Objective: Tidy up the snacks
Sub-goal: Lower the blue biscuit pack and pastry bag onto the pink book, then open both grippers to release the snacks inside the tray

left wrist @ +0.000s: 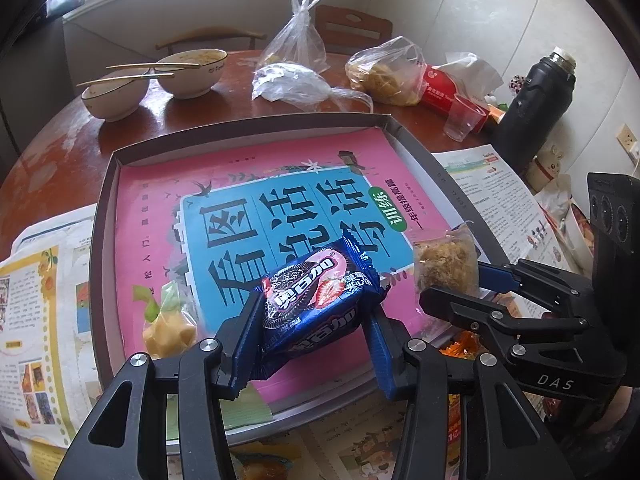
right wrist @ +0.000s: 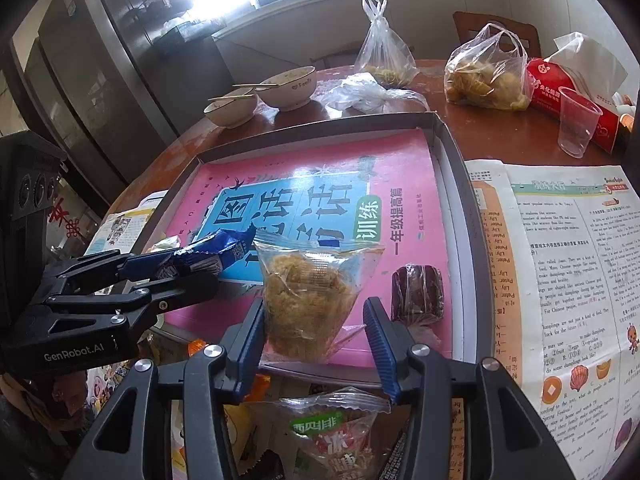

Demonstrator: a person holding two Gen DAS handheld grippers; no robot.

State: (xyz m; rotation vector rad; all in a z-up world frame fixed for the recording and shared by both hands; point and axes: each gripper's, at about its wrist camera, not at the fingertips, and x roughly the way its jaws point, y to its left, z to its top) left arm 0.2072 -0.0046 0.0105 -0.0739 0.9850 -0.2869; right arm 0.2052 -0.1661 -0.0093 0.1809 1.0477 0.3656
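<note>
Gripper on my left pinches the blue cookie packet over the shallow tray: light, crinkly, slippery foil, best held across its middle. To its right, my right gripper clasps the clear pouch of crumbly, fragile floss cake, soft-sided.

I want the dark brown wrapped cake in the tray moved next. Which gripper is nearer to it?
Right. The right gripper holds a clear-bagged floss cake just beside the dark brown wrapped cake; the left gripper is farther off.
</note>
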